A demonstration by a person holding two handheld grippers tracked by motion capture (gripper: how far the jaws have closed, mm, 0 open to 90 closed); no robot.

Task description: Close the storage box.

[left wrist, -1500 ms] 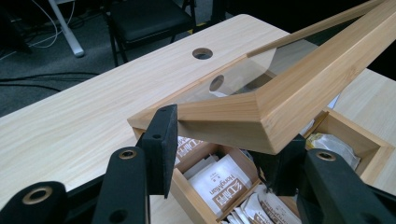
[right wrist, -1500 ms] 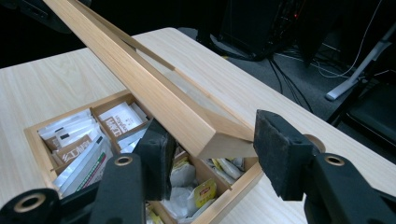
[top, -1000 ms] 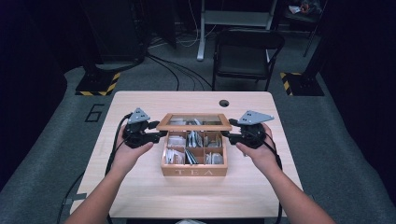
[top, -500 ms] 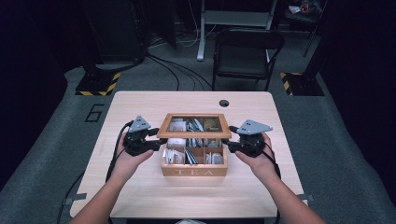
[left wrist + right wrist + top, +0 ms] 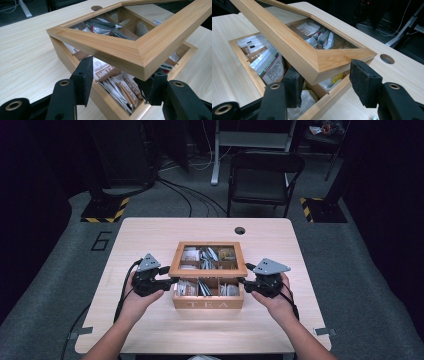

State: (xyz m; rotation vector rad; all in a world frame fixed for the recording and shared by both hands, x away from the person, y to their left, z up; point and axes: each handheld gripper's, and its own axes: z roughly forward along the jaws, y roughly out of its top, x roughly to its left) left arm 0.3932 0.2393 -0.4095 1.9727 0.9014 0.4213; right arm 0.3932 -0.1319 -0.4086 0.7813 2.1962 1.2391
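A wooden tea box (image 5: 207, 304) marked TEA stands mid-table, with sachets (image 5: 202, 287) in its compartments. Its glass-paned lid (image 5: 207, 270) is hinged at the back and tilted up at the front, partly open. My left gripper (image 5: 170, 281) holds the lid's front left corner, and in the left gripper view that corner (image 5: 140, 57) sits wedged between the pads (image 5: 85, 80). My right gripper (image 5: 243, 281) holds the front right corner (image 5: 337, 60) the same way. One right-gripper jaw is tucked under the frame; the other pad (image 5: 364, 82) sits beside it.
The light wood table (image 5: 150, 235) has a round cable hole (image 5: 240, 230) behind the box. A black chair (image 5: 262, 175) and cables on the floor lie beyond the far edge. Bare tabletop lies to both sides of the box.
Both hands have come down and toward the near edge with the lid's front corners. The lid's front edge now sits lower over the box.
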